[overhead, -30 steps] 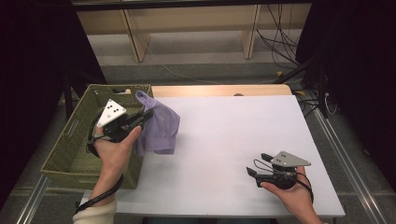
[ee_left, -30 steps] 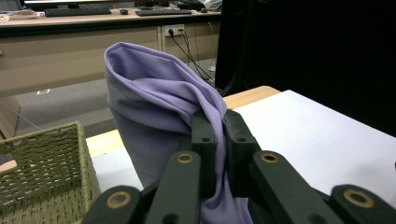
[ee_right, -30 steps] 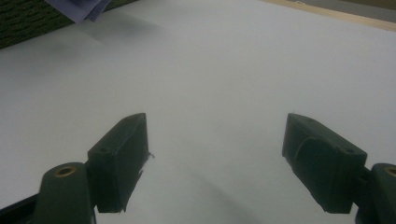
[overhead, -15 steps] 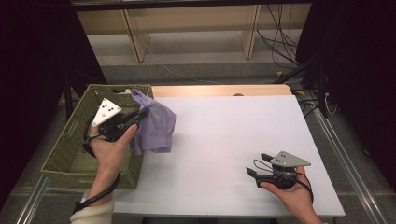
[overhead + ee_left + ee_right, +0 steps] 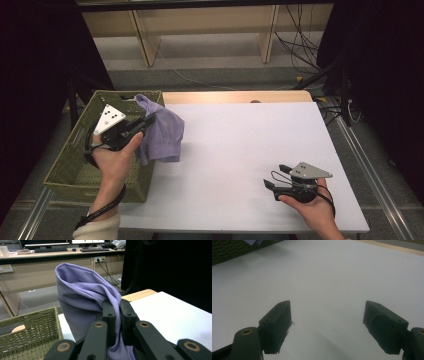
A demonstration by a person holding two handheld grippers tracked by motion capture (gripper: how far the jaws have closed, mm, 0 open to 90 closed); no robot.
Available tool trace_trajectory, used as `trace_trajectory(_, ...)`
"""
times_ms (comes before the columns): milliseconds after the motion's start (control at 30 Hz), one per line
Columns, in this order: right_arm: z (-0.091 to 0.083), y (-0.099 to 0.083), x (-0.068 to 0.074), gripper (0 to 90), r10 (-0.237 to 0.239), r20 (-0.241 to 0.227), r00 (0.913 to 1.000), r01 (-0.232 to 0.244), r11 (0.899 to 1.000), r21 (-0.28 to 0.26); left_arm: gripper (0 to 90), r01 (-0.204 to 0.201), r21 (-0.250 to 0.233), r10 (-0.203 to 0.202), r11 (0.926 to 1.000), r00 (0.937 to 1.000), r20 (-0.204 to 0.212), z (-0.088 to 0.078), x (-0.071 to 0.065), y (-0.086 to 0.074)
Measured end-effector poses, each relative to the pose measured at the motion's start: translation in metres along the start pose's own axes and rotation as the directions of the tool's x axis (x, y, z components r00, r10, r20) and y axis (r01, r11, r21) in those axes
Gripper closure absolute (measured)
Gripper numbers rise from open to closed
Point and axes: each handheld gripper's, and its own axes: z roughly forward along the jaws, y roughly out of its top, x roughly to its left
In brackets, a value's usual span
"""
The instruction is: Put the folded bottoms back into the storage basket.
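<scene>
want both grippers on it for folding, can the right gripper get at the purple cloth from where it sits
Probably yes. The right gripper is open and empty, with bare white table between it and the purple cloth, which the left gripper holds clamped at the green basket rim.

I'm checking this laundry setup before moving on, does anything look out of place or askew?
Only the crumpled lilac cloth: pinched in the left gripper, it hangs across the woven green basket's rim, half over the white table instead of inside. The right gripper rests open on the table. Nothing looks spilled or damaged.
</scene>
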Motion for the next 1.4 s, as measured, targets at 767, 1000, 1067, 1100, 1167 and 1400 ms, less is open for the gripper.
trace_trajectory(767, 0.001, 0.000, 0.000, 23.5, 0.002, -0.001, 1.0000, -0.002, 1.000, 0.001, 83.9, 0.014, -0.011, -0.014, 0.9998, 0.9997, -0.021, -0.007, 0.009, 0.003)
trace_trajectory(1000, 0.001, 0.000, 0.000, 23.5, 0.003, -0.001, 1.0000, -0.003, 1.000, 0.000, 83.9, 0.019, -0.013, -0.019, 0.9997, 0.9994, -0.028, -0.009, 0.012, 0.003)
trace_trajectory(1067, 0.001, 0.000, 0.000, 23.5, 0.003, -0.001, 1.0000, -0.003, 1.000, 0.000, 83.9, 0.021, -0.015, -0.021, 0.9997, 0.9993, -0.031, -0.010, 0.013, 0.004)
trace_trajectory(1100, 0.001, 0.000, 0.000, 23.5, 0.004, -0.001, 1.0000, -0.004, 1.000, 0.000, 83.9, 0.021, -0.017, -0.021, 0.9996, 0.9993, -0.032, -0.010, 0.014, 0.004)
trace_trajectory(1167, 0.001, 0.000, 0.000, 23.5, 0.003, 0.000, 1.0000, -0.003, 1.000, -0.001, 83.9, 0.021, -0.019, -0.021, 0.9996, 0.9992, -0.035, -0.011, 0.015, 0.004)
trace_trajectory(1400, 0.001, 0.000, 0.000, 23.5, 0.000, 0.000, 1.0000, 0.000, 1.000, -0.001, 83.9, 0.026, -0.024, -0.027, 0.9994, 0.9989, -0.039, -0.013, 0.017, 0.005)
